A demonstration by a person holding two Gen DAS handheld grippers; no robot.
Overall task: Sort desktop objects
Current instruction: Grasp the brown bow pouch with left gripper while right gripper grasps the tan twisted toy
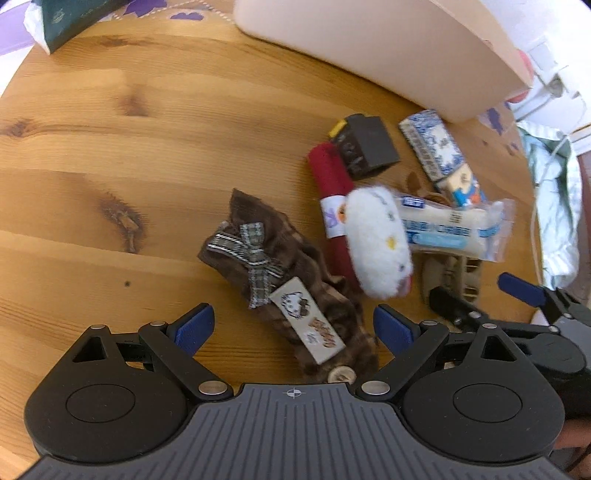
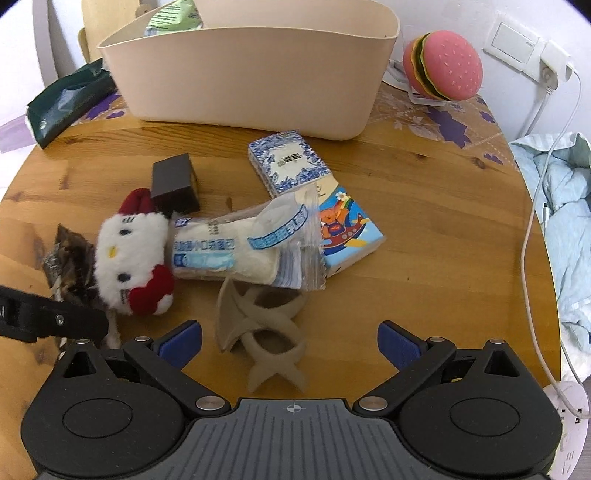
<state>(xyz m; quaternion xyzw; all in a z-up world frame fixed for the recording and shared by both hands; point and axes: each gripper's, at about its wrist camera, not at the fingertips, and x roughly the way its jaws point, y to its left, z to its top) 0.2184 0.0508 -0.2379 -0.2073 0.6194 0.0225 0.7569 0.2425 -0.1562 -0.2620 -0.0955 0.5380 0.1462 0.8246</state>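
Between the left gripper's [image 1: 293,328] spread fingers lies the brown scrunchie [image 1: 291,295], pads apart on either side, nothing clamped. Right gripper [image 2: 290,341] also wide apart, empty, with the beige clip [image 2: 260,332] between its fingers, not pinched. Just beyond the fingers sits the heap still on the table [image 1: 110,147]: plush cat [image 2: 133,254], bread pack [image 2: 240,247], red roll [image 1: 330,199], dark box [image 2: 173,184], blue-white tissue pack [image 2: 288,162], cartoon pack [image 2: 347,229]. Farther ahead, well past the pads, stands the bin [image 2: 251,81]; a green packet [image 2: 173,16] shows inside it, otherwise contents hidden. Judgement: sorting barely begun, nearly everything left. Both grippers look poised for a first pair of picks, scrunchie and clip.
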